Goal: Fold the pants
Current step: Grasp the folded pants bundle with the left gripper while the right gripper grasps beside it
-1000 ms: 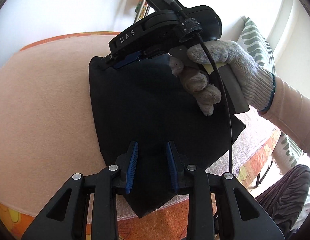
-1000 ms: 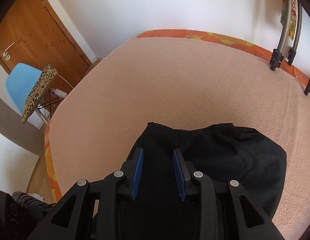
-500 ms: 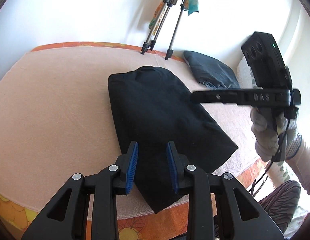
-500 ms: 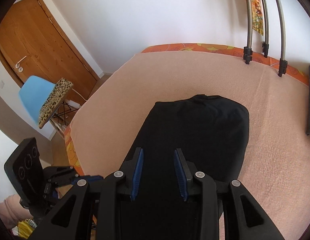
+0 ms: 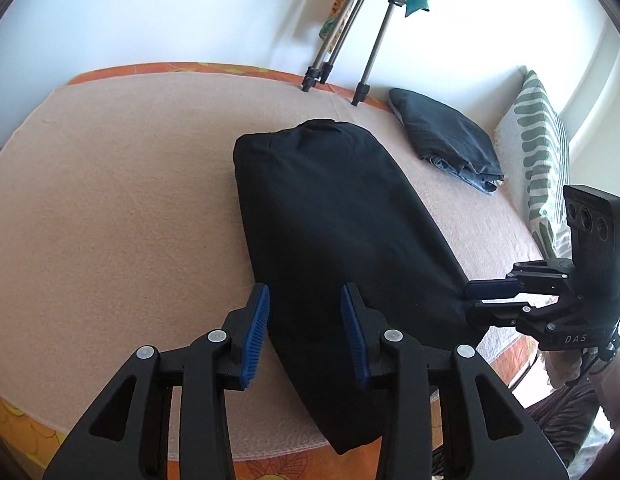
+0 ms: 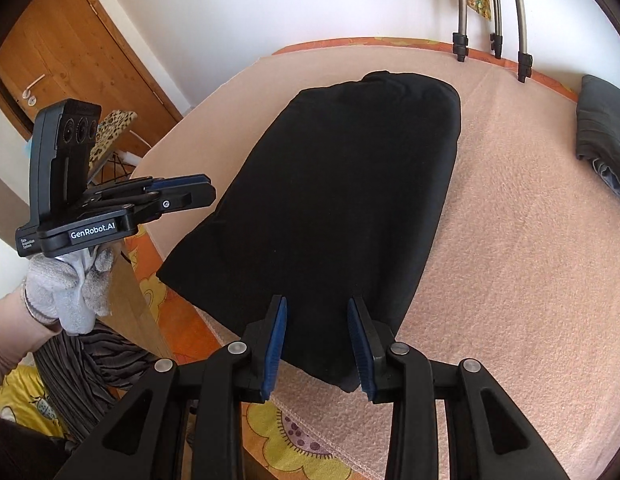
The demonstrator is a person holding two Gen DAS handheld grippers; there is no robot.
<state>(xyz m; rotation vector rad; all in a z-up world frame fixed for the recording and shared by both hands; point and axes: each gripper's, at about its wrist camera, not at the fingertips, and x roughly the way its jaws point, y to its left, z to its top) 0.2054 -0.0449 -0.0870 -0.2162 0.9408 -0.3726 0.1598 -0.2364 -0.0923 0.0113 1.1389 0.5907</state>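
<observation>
The black pants (image 5: 338,236) lie folded into a long flat slab on the peach blanket (image 5: 109,208), one end at the bed's near edge; they also show in the right wrist view (image 6: 342,200). My left gripper (image 5: 305,332) is open and empty, held above the near end of the pants. My right gripper (image 6: 317,344) is open and empty above the near edge too. The right gripper shows in the left wrist view (image 5: 490,300) beside the pants' right corner. The left gripper shows in the right wrist view (image 6: 181,194) off the bed's left edge.
A folded dark grey garment (image 5: 446,136) lies at the far right of the bed, next to a green-patterned pillow (image 5: 538,160). Tripod legs (image 5: 342,48) stand at the bed's far edge. A wooden door (image 6: 69,60) and a leopard-print chair (image 6: 109,136) are off to the left.
Both grippers have pulled back from the pants toward the bed's near edge and apart. The right gripper, earlier over the pants' far end, now sits at the right corner. The pants lie still.
</observation>
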